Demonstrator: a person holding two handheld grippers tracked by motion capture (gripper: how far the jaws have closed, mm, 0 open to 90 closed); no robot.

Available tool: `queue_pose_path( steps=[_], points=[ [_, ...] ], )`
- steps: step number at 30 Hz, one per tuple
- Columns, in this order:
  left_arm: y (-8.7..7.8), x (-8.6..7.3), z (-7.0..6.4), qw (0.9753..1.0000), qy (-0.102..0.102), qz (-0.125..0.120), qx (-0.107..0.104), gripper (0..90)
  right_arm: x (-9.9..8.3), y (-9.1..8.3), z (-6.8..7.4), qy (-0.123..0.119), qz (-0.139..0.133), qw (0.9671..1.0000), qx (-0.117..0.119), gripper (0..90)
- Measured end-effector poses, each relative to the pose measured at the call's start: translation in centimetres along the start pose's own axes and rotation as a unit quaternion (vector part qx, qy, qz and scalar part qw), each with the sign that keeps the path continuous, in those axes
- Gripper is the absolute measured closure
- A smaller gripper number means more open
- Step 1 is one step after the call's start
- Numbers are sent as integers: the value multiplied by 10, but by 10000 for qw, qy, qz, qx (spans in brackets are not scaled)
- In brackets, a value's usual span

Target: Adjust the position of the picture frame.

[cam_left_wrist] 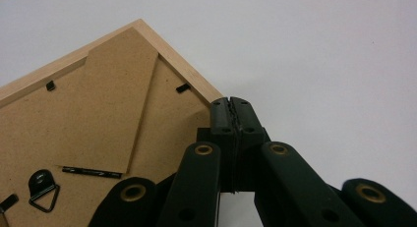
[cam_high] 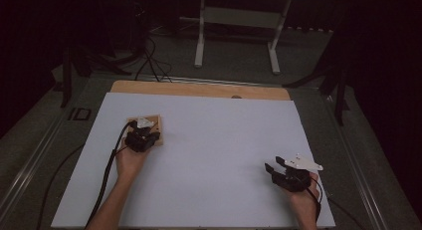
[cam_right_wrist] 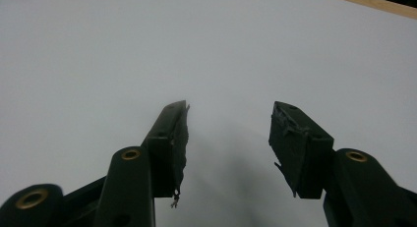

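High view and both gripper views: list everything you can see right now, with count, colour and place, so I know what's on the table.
Picture frame: one, light wood rim, brown backing up with black clips and hanging ring, left part of the sheet.
White sheet: one, covers most of the table.
Table: one, wood edge showing past the sheet's far side.
Stand: one, white legs, on the floor beyond the table.
Left gripper: one, black, jaws shut, at the frame's edge.
Right gripper: one, black, jaws open over bare sheet, near right.
Hands: two, each holding a gripper.
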State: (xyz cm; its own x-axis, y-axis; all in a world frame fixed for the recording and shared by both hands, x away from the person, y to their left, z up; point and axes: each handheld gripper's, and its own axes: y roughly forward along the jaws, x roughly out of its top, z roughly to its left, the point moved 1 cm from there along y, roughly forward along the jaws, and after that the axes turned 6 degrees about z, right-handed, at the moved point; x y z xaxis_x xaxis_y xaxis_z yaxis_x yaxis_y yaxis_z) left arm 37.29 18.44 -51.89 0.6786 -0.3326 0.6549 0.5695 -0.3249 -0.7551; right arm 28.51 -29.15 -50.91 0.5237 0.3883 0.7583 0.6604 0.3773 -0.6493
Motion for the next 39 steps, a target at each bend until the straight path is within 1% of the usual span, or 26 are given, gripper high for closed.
queue_pose_path(
  steps=[4,7,9,15,18,20,31,35,39],
  points=[
    [0,0,-1,10000,58,12,20,897,0,0,0,4,-10,10000,-5,478],
    [0,0,-2,10000,24,12,29,898,0,0,0,5,-3,10000,0,472],
    [-1,0,-2,10000,40,17,46,898,0,0,0,1,-5,10000,-1,468],
    [-1,-1,-3,10000,52,36,-1,899,0,0,0,4,-20,10000,-3,462],
    [-2,-2,-2,9999,39,53,-84,900,0,0,0,7,-20,10000,6,457],
    [-3,-3,-3,9999,44,62,-103,900,0,0,0,4,-20,10000,6,452],
    [-10,-9,-7,9995,196,136,-222,900,0,0,0,-1,-31,10000,9,448],
    [-13,-11,-9,9992,298,184,-212,900,0,0,0,-6,-38,10000,7,448],
    [-16,-16,-10,9990,283,149,-299,900,0,0,0,-3,-40,10000,8,448]
  ],
)
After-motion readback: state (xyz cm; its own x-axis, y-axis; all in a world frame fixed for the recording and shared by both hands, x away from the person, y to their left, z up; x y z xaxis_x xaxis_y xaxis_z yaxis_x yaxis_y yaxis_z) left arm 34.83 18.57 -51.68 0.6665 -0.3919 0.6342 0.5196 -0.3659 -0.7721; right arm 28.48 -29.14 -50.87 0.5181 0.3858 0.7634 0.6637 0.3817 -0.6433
